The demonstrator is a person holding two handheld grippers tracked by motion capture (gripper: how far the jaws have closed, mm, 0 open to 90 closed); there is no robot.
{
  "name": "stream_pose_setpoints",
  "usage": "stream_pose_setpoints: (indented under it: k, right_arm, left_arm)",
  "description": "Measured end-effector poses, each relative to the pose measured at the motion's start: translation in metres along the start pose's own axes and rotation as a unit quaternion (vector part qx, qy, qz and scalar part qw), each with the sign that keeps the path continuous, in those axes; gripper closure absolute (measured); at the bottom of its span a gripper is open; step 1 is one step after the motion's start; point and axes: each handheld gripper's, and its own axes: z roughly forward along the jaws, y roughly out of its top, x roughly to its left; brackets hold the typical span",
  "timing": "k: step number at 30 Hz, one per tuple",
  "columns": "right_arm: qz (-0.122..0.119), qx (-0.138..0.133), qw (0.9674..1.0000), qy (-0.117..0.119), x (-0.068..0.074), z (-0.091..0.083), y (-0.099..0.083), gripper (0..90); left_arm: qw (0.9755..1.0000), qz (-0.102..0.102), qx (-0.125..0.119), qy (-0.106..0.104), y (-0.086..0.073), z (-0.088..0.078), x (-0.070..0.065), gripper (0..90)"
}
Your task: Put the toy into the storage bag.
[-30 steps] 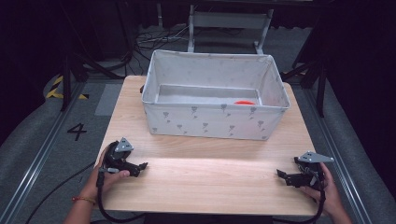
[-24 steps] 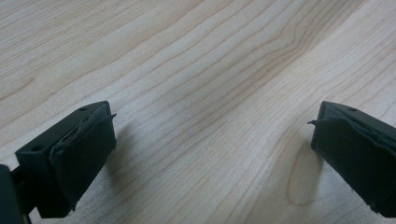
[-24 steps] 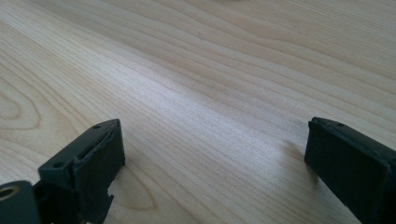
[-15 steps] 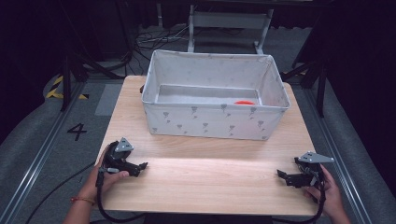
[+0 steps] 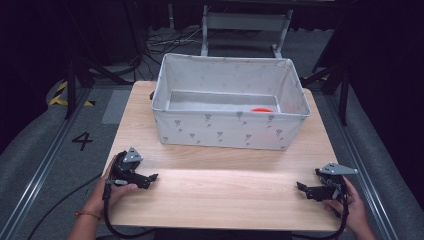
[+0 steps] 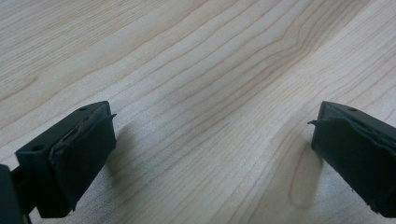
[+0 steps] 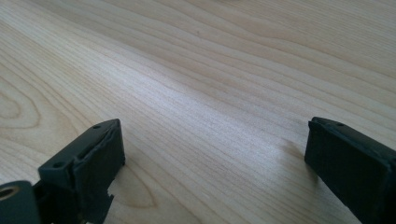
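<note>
High view: my left gripper [image 5: 150, 177] and right gripper [image 5: 302, 187] rest low on the wooden table [image 5: 220, 200], jaws spread wide on nothing. Beyond them stands the fabric bin [image 5: 230, 132], an orange object [image 5: 261, 109] inside.

The surface [image 5: 220, 190] is brightly lit from above; surroundings are left dark, jaws softly blurred at 6 o'clock

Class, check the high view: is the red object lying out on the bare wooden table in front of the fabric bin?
No: the red object lies inside the fabric bin, on its floor near the right end.
</note>
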Motion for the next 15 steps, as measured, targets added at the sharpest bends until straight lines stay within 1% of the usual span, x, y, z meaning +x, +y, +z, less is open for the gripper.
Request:
stream_pose_setpoints:
  k: [1,2,11,15]
  right_arm:
    - [0.000,0.000,1.0000,0.000,0.0000,0.0000,0.0000,5.1]
    - [0.000,0.000,1.0000,0.000,0.0000,0.0000,0.0000,5.1]
    - [0.000,0.000,1.0000,0.000,0.0000,0.0000,0.0000,5.1]
    - [0.001,0.000,1.0000,0.000,0.0001,-0.0001,0.0000,5.1]
  left_arm:
    - [1.0000,-0.003,0.001,0.000,-0.0001,-0.0001,-0.0003,0.2]
    - [1.0000,-0.002,-0.001,0.003,0.0000,0.0001,-0.0001,0.2]
    - [1.0000,-0.003,-0.001,0.004,0.0000,0.0001,0.0000,0.2]
    - [1.0000,-0.002,-0.001,0.007,0.0001,0.0001,0.0004,0.2]
